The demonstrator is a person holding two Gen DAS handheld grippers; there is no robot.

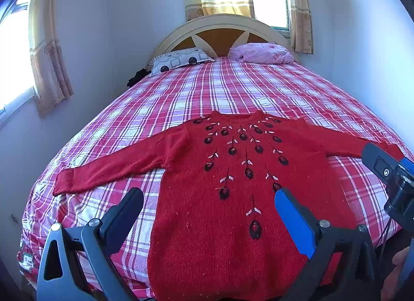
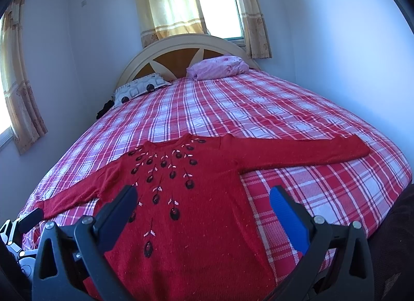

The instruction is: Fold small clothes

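Observation:
A small red knit sweater (image 1: 233, 171) with dark embroidered flowers lies flat and face up on the bed, both sleeves spread out sideways. It also shows in the right wrist view (image 2: 196, 197). My left gripper (image 1: 209, 194) is open and empty, held above the sweater's lower body. My right gripper (image 2: 204, 194) is open and empty, above the sweater's lower right side; it also shows at the right edge of the left wrist view (image 1: 388, 169). The sweater's hem is hidden below both views.
The bed (image 1: 233, 86) has a red and white checked sheet. A patterned pillow (image 1: 178, 61) and a pink bundle (image 1: 261, 53) lie by the headboard (image 1: 220, 31). Walls and curtained windows surround the bed. A dark object (image 2: 398, 223) sits at the bed's right edge.

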